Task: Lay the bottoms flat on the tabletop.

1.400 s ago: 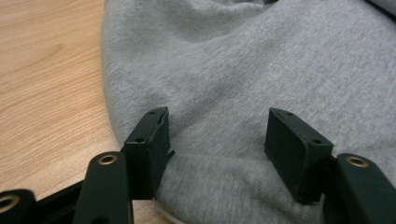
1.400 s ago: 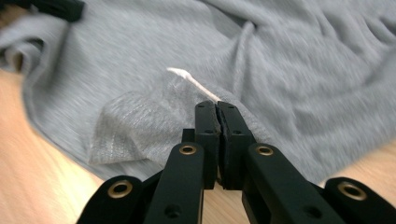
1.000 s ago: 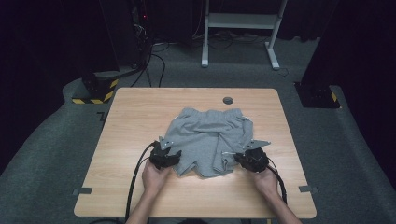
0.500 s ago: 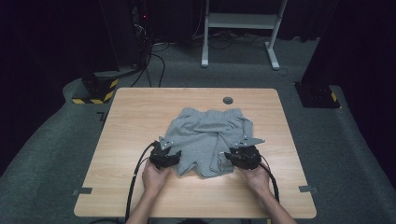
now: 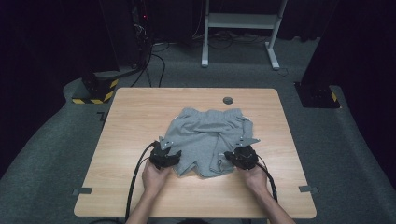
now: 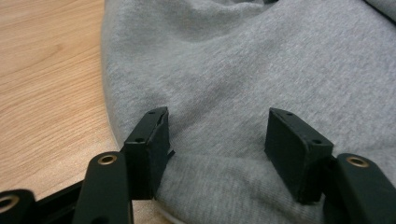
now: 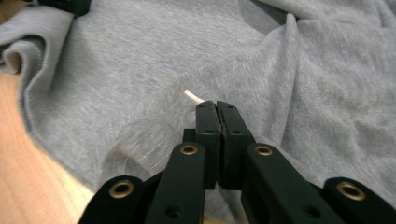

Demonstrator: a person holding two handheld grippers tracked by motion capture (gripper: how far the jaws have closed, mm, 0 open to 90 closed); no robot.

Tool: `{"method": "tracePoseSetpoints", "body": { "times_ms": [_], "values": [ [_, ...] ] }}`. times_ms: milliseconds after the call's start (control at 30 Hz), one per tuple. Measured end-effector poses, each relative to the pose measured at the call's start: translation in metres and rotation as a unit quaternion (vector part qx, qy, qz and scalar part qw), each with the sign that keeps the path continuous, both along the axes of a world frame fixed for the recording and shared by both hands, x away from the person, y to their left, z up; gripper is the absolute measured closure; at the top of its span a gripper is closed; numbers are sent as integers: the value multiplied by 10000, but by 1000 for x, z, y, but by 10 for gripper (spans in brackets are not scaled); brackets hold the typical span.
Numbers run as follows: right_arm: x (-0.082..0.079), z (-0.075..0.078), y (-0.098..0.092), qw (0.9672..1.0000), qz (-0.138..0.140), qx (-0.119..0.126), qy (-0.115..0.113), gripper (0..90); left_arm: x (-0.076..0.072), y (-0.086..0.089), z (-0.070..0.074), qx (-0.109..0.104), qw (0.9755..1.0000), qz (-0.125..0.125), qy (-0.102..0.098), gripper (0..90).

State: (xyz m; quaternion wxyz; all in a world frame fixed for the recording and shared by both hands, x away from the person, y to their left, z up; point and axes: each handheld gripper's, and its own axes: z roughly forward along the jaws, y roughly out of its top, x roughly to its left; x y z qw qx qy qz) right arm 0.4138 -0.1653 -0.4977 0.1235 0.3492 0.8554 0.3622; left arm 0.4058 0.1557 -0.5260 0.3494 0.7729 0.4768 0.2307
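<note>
Grey shorts (image 5: 208, 140) on table (image 5: 140, 116), left claw (image 6: 219, 140) spread over fabric, right claw (image 7: 217, 112) just pressed together, pinching white drawstring (image 7: 192, 96).

Right gripper (image 7: 216, 109) jaws pressed together; cannot tell whether the white cord end (image 7: 192, 96) or any cloth sits between them. Grey shorts (image 6: 261, 70) cut off by frame edges. Forearms cut at bottom of high view.

High view: above the person's side, facing forward and down over the whole bench (image 5: 140, 116).
Gripper views: close, low, sharing the grey garment (image 5: 205, 135).
</note>
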Motion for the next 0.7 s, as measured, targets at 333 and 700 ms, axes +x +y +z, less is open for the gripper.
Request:
{"method": "tracePoseSetpoints", "body": {
  "times_ms": [333, 700],
  "values": [
    [-12, 12, -15, 9999, 23, 84, -108, 893, 0, 0, 0, 2, 10000, -1, 0, 402],
    [-40, 12, -56, 9996, -272, 44, -81, 893, 0, 0, 0, 1, 10000, -2, 1, 402]
  ]
}}
